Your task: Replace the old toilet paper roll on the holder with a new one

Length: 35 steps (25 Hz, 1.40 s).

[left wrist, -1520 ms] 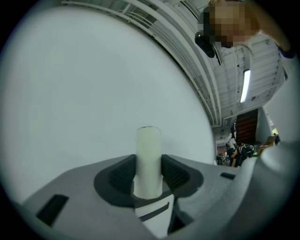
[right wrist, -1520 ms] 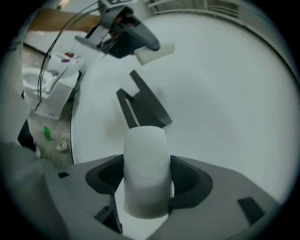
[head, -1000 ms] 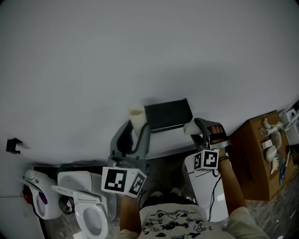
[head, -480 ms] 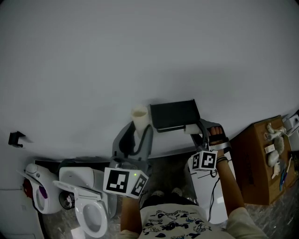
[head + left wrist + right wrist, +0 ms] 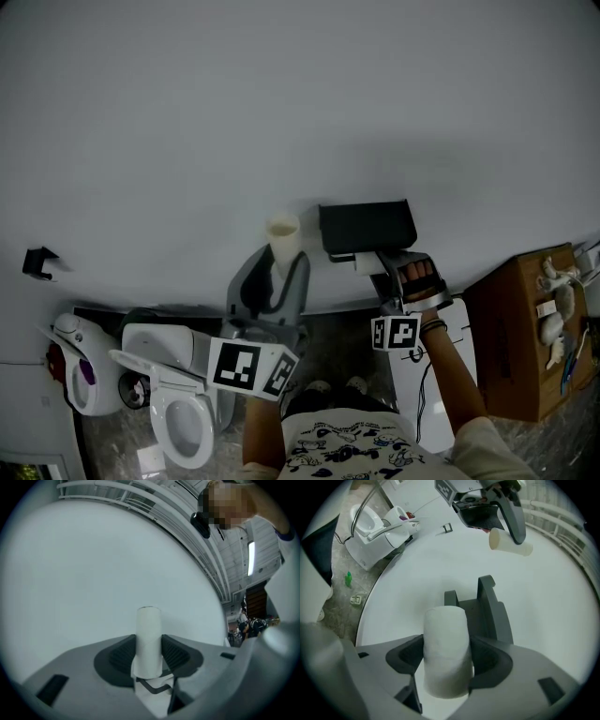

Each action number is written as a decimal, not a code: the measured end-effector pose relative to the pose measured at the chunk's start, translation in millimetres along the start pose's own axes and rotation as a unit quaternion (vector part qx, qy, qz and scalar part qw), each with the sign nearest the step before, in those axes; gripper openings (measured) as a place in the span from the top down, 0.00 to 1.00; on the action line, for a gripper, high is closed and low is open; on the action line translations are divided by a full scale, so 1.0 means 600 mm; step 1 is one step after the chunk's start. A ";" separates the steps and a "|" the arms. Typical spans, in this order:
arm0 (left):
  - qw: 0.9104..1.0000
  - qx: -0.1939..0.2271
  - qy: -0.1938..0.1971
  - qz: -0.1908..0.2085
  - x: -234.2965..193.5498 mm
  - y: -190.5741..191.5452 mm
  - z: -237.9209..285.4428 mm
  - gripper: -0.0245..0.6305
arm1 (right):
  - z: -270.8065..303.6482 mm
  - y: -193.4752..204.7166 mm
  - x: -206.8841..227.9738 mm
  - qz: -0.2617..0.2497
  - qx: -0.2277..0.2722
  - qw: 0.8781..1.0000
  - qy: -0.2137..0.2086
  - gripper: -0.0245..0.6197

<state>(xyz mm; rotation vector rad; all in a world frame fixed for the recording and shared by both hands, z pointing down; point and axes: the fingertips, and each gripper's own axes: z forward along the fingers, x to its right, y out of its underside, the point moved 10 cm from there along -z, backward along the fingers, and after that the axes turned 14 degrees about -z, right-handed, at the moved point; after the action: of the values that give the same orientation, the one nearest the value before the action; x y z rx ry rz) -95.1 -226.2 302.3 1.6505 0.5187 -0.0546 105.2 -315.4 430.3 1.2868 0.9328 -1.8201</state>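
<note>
Beside the dark holder [image 5: 366, 228] on the white wall [image 5: 281, 103], my right gripper [image 5: 386, 270] now carries the new roll [image 5: 367, 263] just under the holder's right half. A second ago the roll was off the holder's right edge, so it has closed in from that side. The jaws are clamped on the roll's soft flanks, spread about as wide as its body.

My left gripper [image 5: 279, 270] has hardly shifted. Its jaws stand partly apart and grip the old roll's core [image 5: 282, 239], a thin bare tube, left of the holder and clear of it.

I read this as the old roll already off and the new one on its approach. Mounting is not yet done.

The new roll's long axis lies roughly level along the wall, and its free end faces left, under the holder. The core stands upright with its open end up. From the right gripper view the holder sits straight beyond the roll, near but apart from it.
</note>
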 end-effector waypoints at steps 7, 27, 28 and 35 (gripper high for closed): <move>1.000 -0.001 -0.008 0.000 -0.002 0.000 -0.012 0.69 | -0.007 -0.031 0.004 -0.001 0.033 0.999 0.001 0.48; 0.999 -0.004 0.045 -0.007 0.024 0.001 0.005 0.69 | -0.181 0.065 0.121 0.575 0.184 0.792 0.092 0.48; 0.999 -0.005 0.048 -0.007 0.025 0.002 0.006 0.69 | -0.188 0.077 0.124 0.597 0.186 0.774 0.102 0.48; 0.998 -0.006 0.063 -0.011 0.034 0.005 0.008 0.69 | -0.218 0.114 0.113 0.672 0.131 0.708 0.173 0.63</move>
<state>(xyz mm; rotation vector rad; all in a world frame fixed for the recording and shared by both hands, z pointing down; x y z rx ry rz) -74.5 -224.9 297.4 1.6429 0.6319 0.0354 205.2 -245.8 322.9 1.7722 -0.2560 -0.5137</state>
